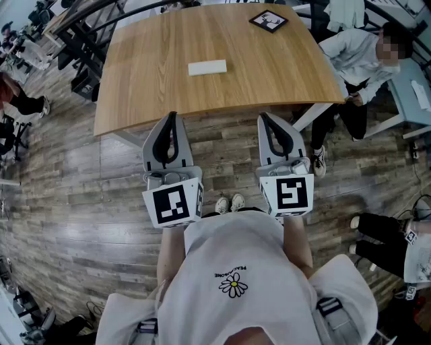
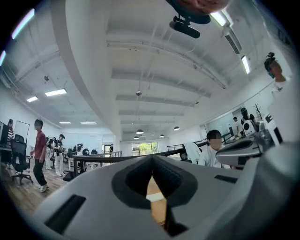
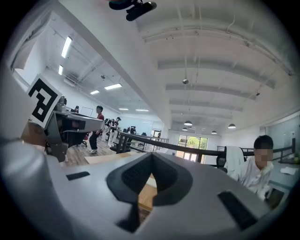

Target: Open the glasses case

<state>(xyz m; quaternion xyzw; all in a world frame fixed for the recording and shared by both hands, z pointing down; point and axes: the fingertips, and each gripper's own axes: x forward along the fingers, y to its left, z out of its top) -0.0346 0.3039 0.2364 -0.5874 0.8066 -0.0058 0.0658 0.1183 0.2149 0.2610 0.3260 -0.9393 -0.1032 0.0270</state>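
The white glasses case (image 1: 207, 67) lies closed on the wooden table (image 1: 269, 74), toward its middle. Both grippers hang level over the floor, short of the table's near edge and well apart from the case. My left gripper (image 1: 172, 116) is shut, its tips meeting with nothing between them. My right gripper (image 1: 264, 116) is likewise shut and empty. In the left gripper view the left gripper (image 2: 152, 157) shows its closed jaws, and a sliver of the case (image 2: 155, 197) appears through the gap below the tips. The right gripper (image 3: 151, 154) shows its jaws touching in its own view.
A black-framed marker card (image 1: 268, 20) lies at the table's far right corner. A seated person (image 1: 357, 60) is beside the table's right edge. Desks and chairs (image 1: 27, 40) stand at the left. Wood-plank floor (image 1: 81, 195) lies between me and the table.
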